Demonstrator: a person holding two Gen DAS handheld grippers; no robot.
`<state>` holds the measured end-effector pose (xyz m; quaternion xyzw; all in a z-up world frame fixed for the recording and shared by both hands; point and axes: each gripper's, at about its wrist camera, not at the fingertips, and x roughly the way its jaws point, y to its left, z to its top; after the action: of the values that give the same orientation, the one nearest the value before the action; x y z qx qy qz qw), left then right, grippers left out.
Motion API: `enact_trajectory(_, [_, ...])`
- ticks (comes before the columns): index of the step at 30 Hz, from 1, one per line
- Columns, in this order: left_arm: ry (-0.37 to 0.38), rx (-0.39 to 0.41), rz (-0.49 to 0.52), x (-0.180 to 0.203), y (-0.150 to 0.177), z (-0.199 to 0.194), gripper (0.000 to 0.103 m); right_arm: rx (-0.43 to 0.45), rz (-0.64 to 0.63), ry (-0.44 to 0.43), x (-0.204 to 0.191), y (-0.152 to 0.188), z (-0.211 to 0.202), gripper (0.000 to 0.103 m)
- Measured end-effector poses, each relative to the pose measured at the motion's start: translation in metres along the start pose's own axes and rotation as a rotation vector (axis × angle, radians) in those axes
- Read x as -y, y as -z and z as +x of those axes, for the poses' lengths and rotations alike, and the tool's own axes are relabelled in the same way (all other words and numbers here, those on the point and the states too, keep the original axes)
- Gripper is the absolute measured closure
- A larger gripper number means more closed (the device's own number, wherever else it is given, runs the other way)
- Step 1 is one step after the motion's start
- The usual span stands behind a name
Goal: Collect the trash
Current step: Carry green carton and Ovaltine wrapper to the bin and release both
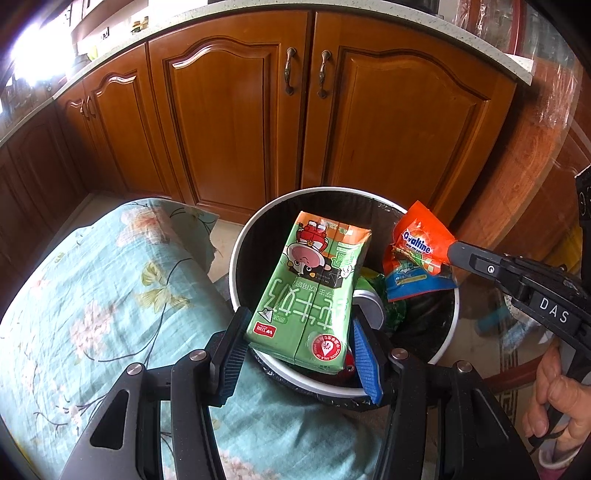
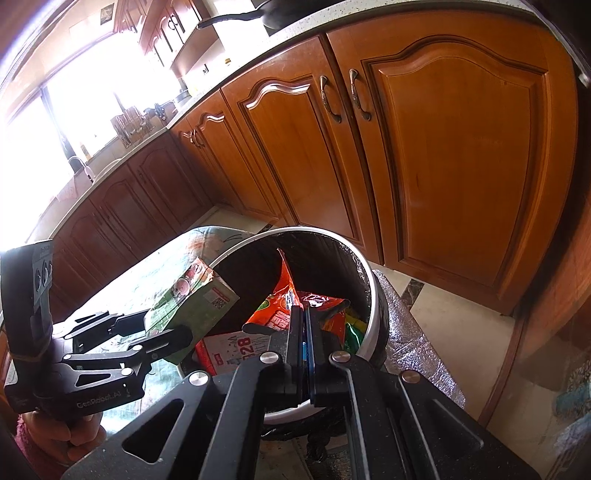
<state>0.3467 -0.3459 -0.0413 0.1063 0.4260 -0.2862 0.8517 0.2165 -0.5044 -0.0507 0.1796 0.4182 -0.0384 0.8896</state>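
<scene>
Gripped between the left gripper's (image 1: pixel 295 354) jaws, a green milk carton (image 1: pixel 306 291) is held lengthwise over the trash bin (image 1: pixel 236 258); an Ovaltine packet (image 1: pixel 417 254) is pinched by the right gripper (image 2: pixel 301 332) alongside.

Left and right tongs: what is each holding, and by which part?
Left tongs clamp the green milk carton by its lower end; right tongs pinch the orange Ovaltine packet by one edge.

Wooden cabinet doors (image 1: pixel 221 122) with metal handles (image 1: pixel 290 70) stand under a pale worktop (image 2: pixel 303 27); a floral cloth (image 1: pixel 92 295) lies nearby.
</scene>
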Motion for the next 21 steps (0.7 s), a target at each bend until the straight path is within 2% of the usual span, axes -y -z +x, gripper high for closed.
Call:
enact_trajectory(15, [0.004,-0.028,0.008,0.002,-0.009,0.012,0.052,-0.047,-0.021,0.029,-0.003,-0.003,0.013,0.101])
enact_trajectory(21, [0.006,-0.033,0.001,0.002,-0.011,0.016,0.051,-0.053,-0.033,0.044,-0.007,-0.005,0.016,0.097])
